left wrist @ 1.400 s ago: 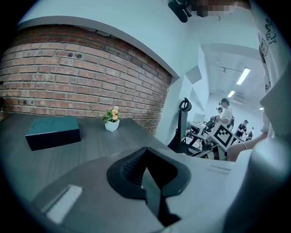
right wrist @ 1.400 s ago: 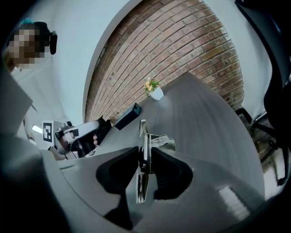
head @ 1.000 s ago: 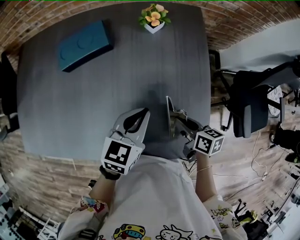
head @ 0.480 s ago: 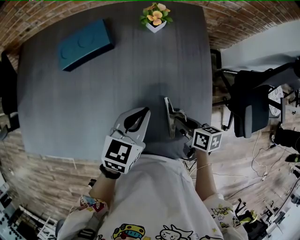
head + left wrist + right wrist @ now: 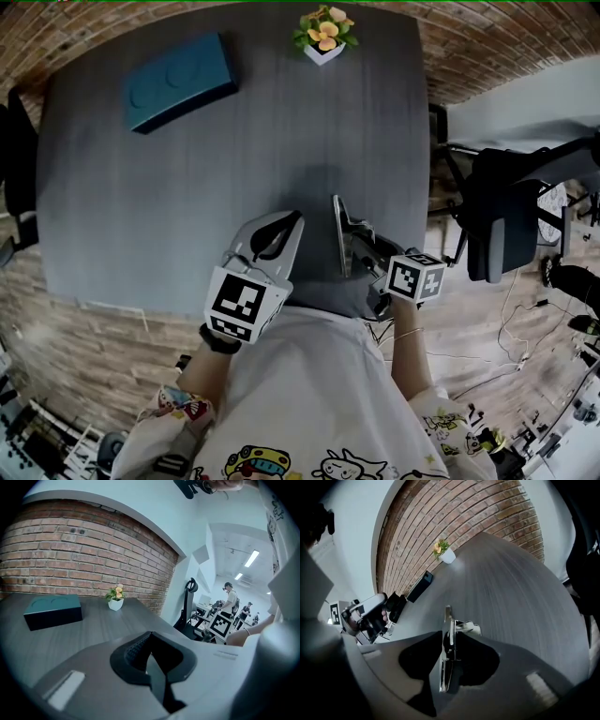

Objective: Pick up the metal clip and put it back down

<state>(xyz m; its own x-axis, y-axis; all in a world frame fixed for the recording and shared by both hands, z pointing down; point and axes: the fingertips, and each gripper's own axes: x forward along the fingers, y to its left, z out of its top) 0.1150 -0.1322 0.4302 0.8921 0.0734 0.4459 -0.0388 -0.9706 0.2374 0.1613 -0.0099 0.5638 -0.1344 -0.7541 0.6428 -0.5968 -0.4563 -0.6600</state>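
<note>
The metal clip (image 5: 338,234) stands on edge over the near part of the grey table (image 5: 187,187), a thin silver plate with a wire spring. My right gripper (image 5: 354,242) is shut on it from the right. In the right gripper view the clip (image 5: 447,617) sits upright between the jaws of the right gripper (image 5: 449,641), which have just been opening slightly while the pads stay on it. My left gripper (image 5: 294,223) rests beside it on the left, shut with nothing in it. The left gripper view shows the left gripper (image 5: 150,645) with its jaws together.
A teal box (image 5: 178,82) lies at the table's far left. A small white pot of flowers (image 5: 324,36) stands at the far edge. A dark office chair (image 5: 502,216) is off the table's right side. The table's front edge runs just under both grippers.
The right gripper has tilted a little and its marker cube has shifted slightly left. The clip stays between its jaws. The left gripper has not moved.
</note>
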